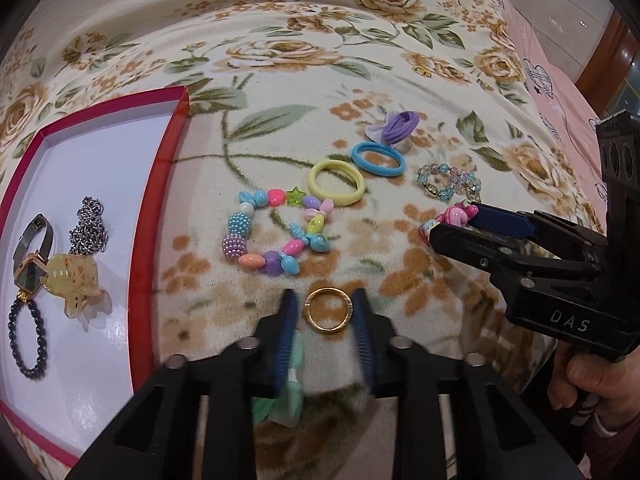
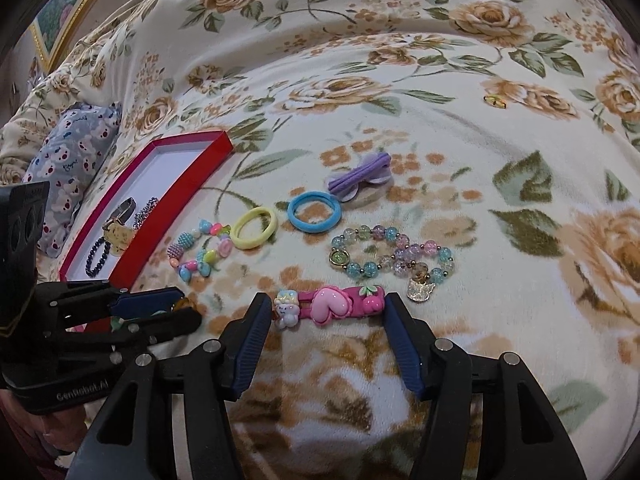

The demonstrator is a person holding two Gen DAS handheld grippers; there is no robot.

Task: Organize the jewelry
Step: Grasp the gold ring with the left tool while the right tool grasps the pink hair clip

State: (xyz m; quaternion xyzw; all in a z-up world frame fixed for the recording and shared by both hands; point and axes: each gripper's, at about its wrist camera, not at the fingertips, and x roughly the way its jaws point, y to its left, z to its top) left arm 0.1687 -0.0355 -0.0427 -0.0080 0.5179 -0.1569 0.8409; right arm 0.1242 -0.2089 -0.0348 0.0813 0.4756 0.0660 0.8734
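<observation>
1. Two views, left wrist first: a thin gold ring, smooth metal, lies flat on the fuzzy floral blanket right between the ribbed blue pads of the left gripper. Jaws stand slightly apart on either side of it, not pinching as far as I can see. Something mint green sits under the left finger. Off to the left, a red cardboard box with a white floor holds a watch, a chain, a dark bead bracelet and a yellowish claw clip. A chunky candy-coloured bead bracelet lies just beyond the ring.

2. Right wrist: the right gripper is spread open around a glossy pink plastic hair clip with a puffy heart, lying crosswise between the fingertips, pads right at its ends. Behind it: a glassy pastel bead bracelet, plus yellow and blue hair ties.
</observation>
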